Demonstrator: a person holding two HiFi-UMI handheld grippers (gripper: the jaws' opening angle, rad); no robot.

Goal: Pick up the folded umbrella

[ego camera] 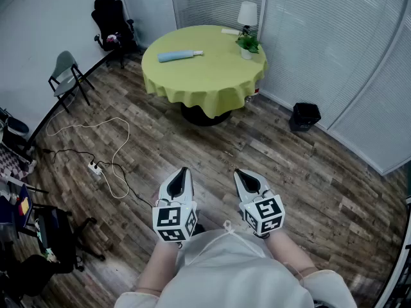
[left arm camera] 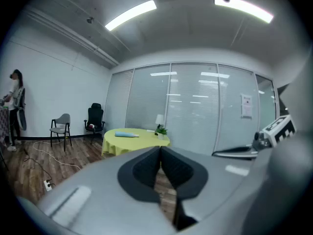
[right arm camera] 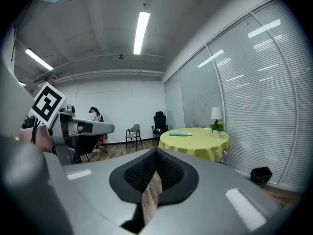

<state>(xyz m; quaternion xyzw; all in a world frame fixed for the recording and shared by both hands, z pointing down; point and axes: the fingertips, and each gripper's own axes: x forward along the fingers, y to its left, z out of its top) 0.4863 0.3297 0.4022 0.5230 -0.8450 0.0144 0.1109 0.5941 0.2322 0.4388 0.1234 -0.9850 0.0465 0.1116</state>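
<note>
Both jaw pairs stand together with nothing between them: left gripper (ego camera: 183,170) and right gripper (ego camera: 237,171). The umbrella (ego camera: 180,56) lies flat on the table (ego camera: 205,76), far ahead of both jaw tips and slightly left of the line between them. Nothing touches it. The task appears to be at the approach stage.

Probable faults from here:
- Closed jaws cannot take the umbrella. If they arrive still closed, the tips push it along the table.
- The cable (ego camera: 119,147) and power strip (ego camera: 95,167) lie on the floor ahead and left of the left jaws. A path that drifts left risks a trip.
- The plant (ego camera: 248,43) and lamp (ego camera: 247,13) stand right of the umbrella. A wide sweep of the right jaws may topple them.
- A grip far off the umbrella's middle may let it tilt and slip.
</note>
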